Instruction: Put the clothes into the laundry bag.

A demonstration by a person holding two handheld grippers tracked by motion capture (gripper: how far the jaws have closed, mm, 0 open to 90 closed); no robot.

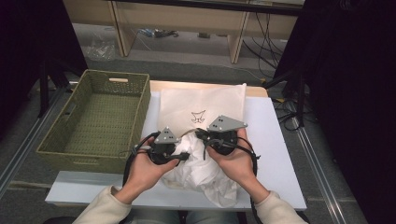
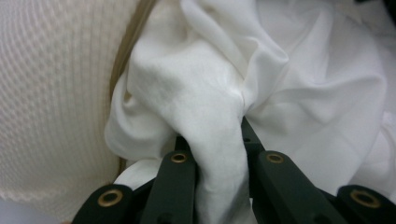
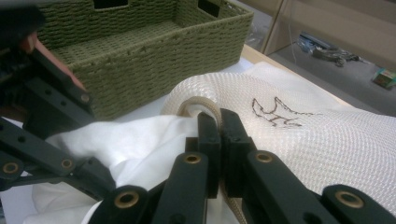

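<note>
A cream woven bag [image 1: 201, 105] with a dark drawn emblem lies flat on the white table [image 1: 275, 154]. A crumpled white cloth [image 1: 201, 175] sits at its near end. My left gripper [image 1: 186, 155] is shut on a bunched fold of the white cloth [image 2: 303, 84], beside the bag's tan-edged mouth [image 2: 123, 51]. My right gripper [image 1: 199, 134] is shut on the bag's mouth, pinching its tan cord edge [image 3: 201, 103] and lifting it into a loop. In the right gripper view the left gripper's fingers [image 3: 51, 107] hold the cloth [image 3: 135, 140] just left of that opening.
A green woven basket [image 1: 74, 156] stands at the table's left, its wall [image 3: 154, 70] close behind the bag. Beyond the table's far edge are floor, wooden desk legs [image 1: 236, 44] and loose cables [image 1: 261, 37]. Dark curtains hang at both sides.
</note>
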